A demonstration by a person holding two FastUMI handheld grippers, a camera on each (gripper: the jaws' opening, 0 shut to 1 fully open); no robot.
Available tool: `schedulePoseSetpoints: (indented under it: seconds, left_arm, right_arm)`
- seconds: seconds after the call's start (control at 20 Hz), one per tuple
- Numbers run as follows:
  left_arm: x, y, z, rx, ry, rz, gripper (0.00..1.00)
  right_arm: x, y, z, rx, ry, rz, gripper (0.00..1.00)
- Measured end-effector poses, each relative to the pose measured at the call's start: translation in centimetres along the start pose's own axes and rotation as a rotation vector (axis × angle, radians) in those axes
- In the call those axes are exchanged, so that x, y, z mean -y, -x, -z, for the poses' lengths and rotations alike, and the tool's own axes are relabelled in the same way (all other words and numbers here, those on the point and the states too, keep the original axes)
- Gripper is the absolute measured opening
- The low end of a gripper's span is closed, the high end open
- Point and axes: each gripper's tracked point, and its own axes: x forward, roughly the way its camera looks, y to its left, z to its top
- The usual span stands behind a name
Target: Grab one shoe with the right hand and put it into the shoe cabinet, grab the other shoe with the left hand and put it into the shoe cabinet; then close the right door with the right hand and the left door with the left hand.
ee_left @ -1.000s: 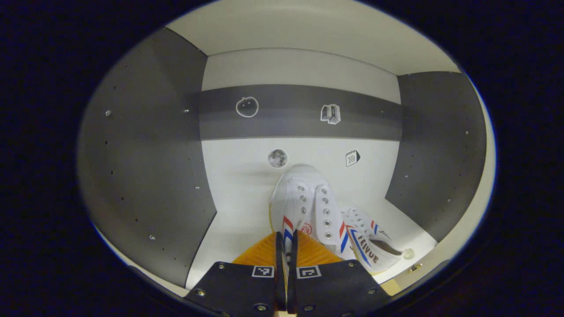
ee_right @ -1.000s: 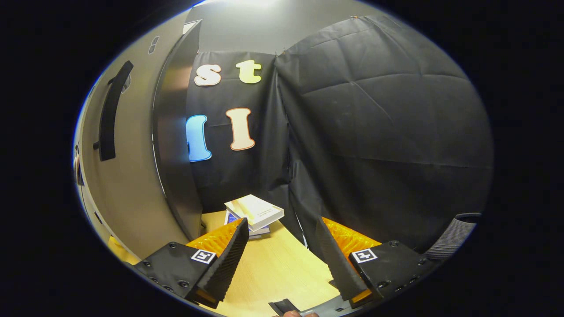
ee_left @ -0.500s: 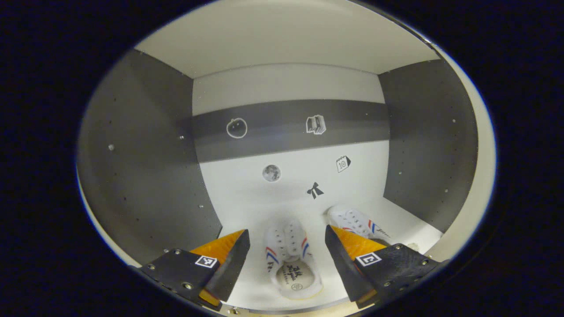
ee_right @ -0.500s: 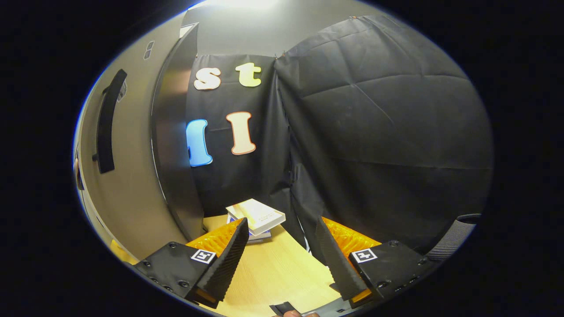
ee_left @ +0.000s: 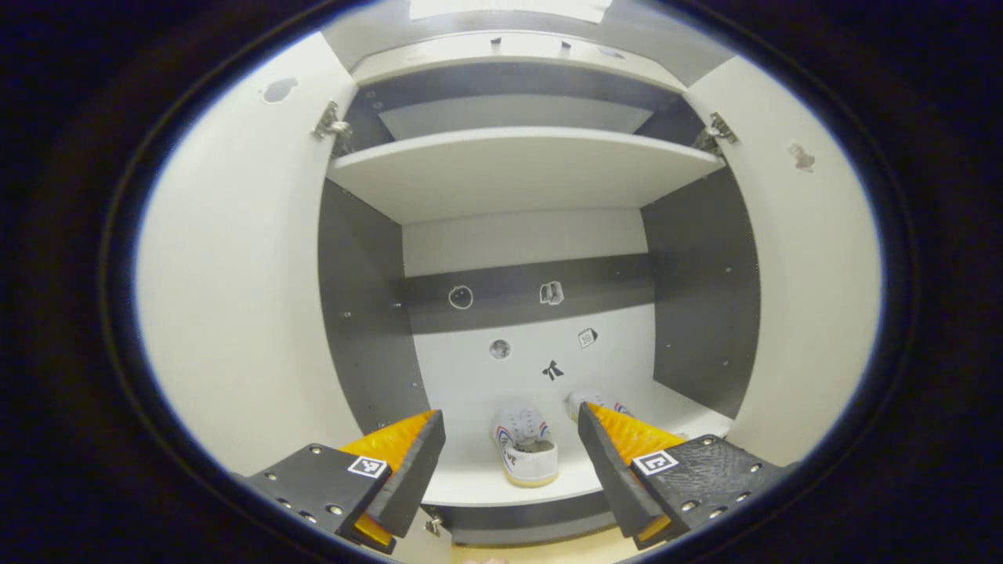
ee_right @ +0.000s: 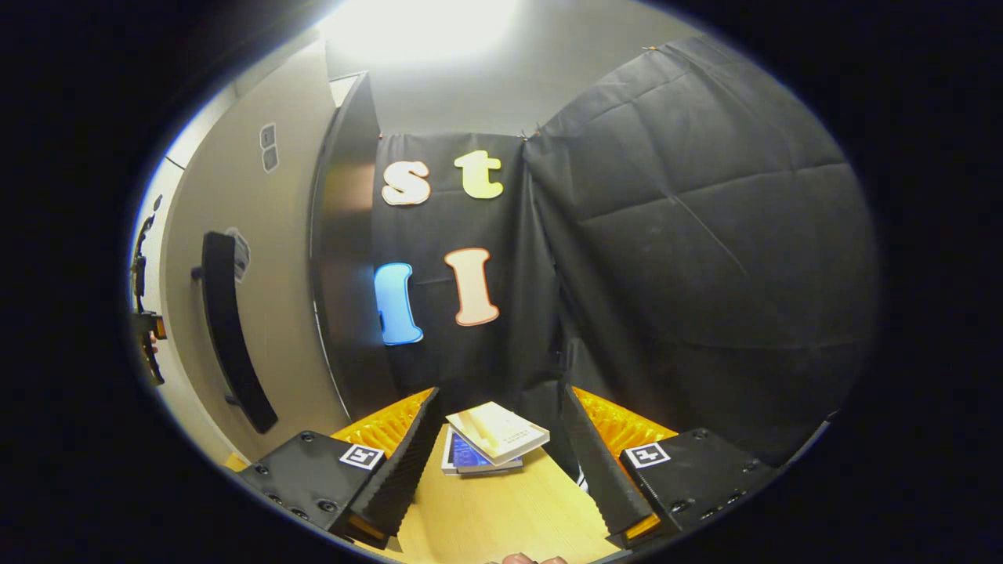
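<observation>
Closing the doors is the step in hand, judging by how things lie: both shoes sit on the bottom shelf of the shoe cabinet. One shoe stands heel-out near the shelf's front edge, and the other shoe lies just to its right, partly hidden. The left claw hangs outside the cabinet mouth, spread wide and holding nothing. The right claw is likewise wide open and empty, pointed away from the cabinet over the desk toward a stack of books.

The right door stands swung out, its dark handle left of the right claw. A good move would turn that claw toward the handle and push the door flat. The left door comes after.
</observation>
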Motion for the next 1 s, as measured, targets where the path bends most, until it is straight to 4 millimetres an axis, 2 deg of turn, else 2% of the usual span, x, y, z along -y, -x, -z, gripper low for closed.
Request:
schedulePoseSetpoints:
  seconds: [0.05, 0.2, 0.25, 0.3, 0.35, 0.45, 0.5, 0.55, 0.65, 0.75, 0.85, 0.9, 1.0]
  left_arm:
    - [-0.2, 1.4, 0.3, 0.006, 0.000, -0.003, 1.00]
    - [-0.2, 5.8, 1.9, -0.002, 0.061, -0.027, 1.00]
    - [-0.4, 7.1, 2.4, 0.000, 0.079, -0.037, 1.00]
    - [-0.4, 8.1, 3.0, 0.007, 0.081, -0.040, 1.00]
    - [-0.2, 8.9, 3.7, 0.013, 0.071, -0.032, 0.97]
    - [0.5, 10.6, 5.9, -0.025, 0.064, -0.015, 1.00]
    - [0.6, 11.3, 6.7, -0.044, 0.078, -0.014, 0.98]
    - [0.9, 11.9, 7.3, -0.056, 0.098, -0.008, 0.97]
    - [1.1, 12.8, 8.1, -0.069, 0.137, -0.004, 1.00]
    - [1.2, 13.0, 8.4, -0.082, 0.153, 0.005, 0.97]
    - [1.3, 13.2, 8.5, -0.092, 0.168, 0.030, 1.00]
    - [1.2, 13.2, 8.3, -0.090, 0.173, 0.033, 0.88]
    - [1.4, 13.5, 8.4, -0.089, 0.184, 0.038, 0.89]
  right_arm:
    - [-0.6, -0.1, -0.5, -0.006, -0.010, -0.023, 0.93]
    - [-2.2, -0.4, -2.6, 0.004, -0.020, -0.088, 0.93]
    - [-2.8, -0.6, -3.1, 0.009, -0.014, -0.109, 0.96]
    - [-3.2, -0.8, -3.1, 0.000, -0.011, -0.126, 0.93]
    - [-3.8, -0.9, -3.1, -0.016, -0.016, -0.145, 0.96]
    - [-5.5, -1.0, -3.8, -0.040, -0.043, -0.198, 0.93]
    - [-6.3, -1.0, -4.2, -0.047, -0.054, -0.228, 0.98]
    - [-7.3, -0.8, -4.5, -0.052, -0.061, -0.257, 0.98]
    - [-8.8, -0.5, -4.8, -0.062, -0.047, -0.303, 0.98]
    - [-9.8, -0.3, -5.0, -0.074, -0.031, -0.332, 0.98]
    - [-10.9, 0.1, -5.6, -0.067, -0.021, -0.342, 0.98]
    - [-10.7, 0.2, -5.7, -0.064, -0.001, -0.337, 0.96]
    - [-10.9, 0.3, -5.7, -0.070, 0.022, -0.327, 0.96]
